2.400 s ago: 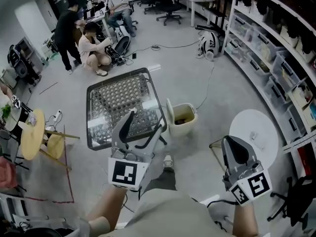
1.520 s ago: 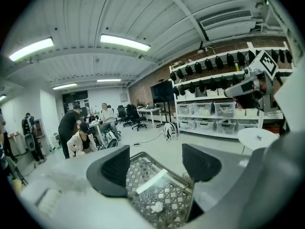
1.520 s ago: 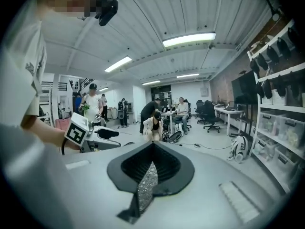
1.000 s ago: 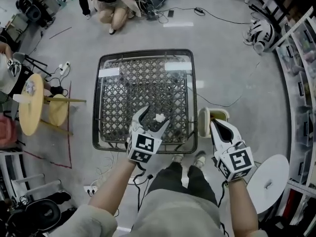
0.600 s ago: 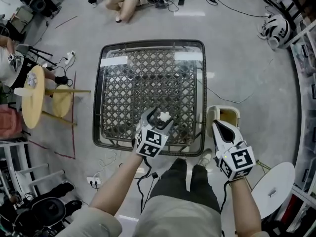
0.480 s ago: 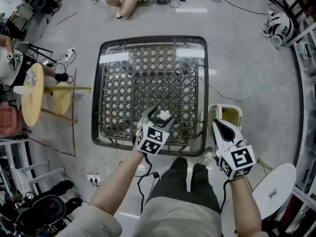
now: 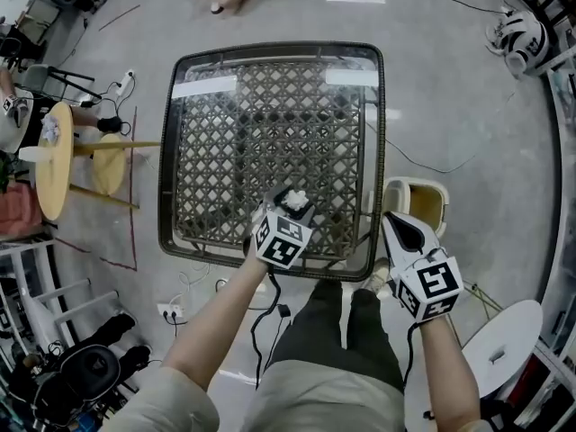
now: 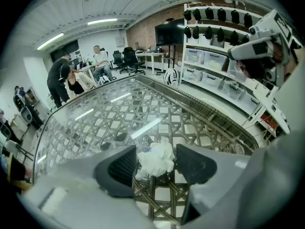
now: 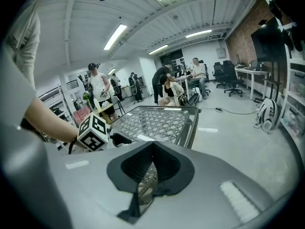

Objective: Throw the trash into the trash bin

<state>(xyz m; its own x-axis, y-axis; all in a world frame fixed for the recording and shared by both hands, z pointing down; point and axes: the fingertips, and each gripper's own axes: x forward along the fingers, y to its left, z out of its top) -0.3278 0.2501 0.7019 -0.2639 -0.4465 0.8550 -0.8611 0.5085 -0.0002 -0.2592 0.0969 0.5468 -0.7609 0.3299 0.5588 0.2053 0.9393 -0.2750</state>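
A cream rectangular plastic trash bin (image 7: pixel 416 185) stood on the grey floor, just beside the right edge of the square glass-topped wicker-lattice surface (image 7: pixel 270 106). Its inside looked yellowish, and what lay in it could not be made out.

The trash, a crumpled white paper wad (image 7: pixel 296 196), lay on the glass near the front edge of the surface, well apart from the bin. The left gripper (image 7: pixel 291 203) pointed steeply down at it. In the left gripper view the wad (image 8: pixel 156 157) sat between the two dark ribbed pads (image 8: pixel 125 167) of the left gripper (image 8: pixel 155 165). The jaws were closing around it: one pad was at the wad's edge and a thin gap showed at the other, so the wad was not yet clamped.

The right gripper (image 7: pixel 389 219) hung over the floor between the surface's corner and the bin. In its own view the right gripper (image 9: pixel 153 163) was clenched tight, with nothing between its jaws.

The only markings were the black-and-white square markers on each gripper's cube (image 7: pixel 282 240); no readable writing showed anywhere.
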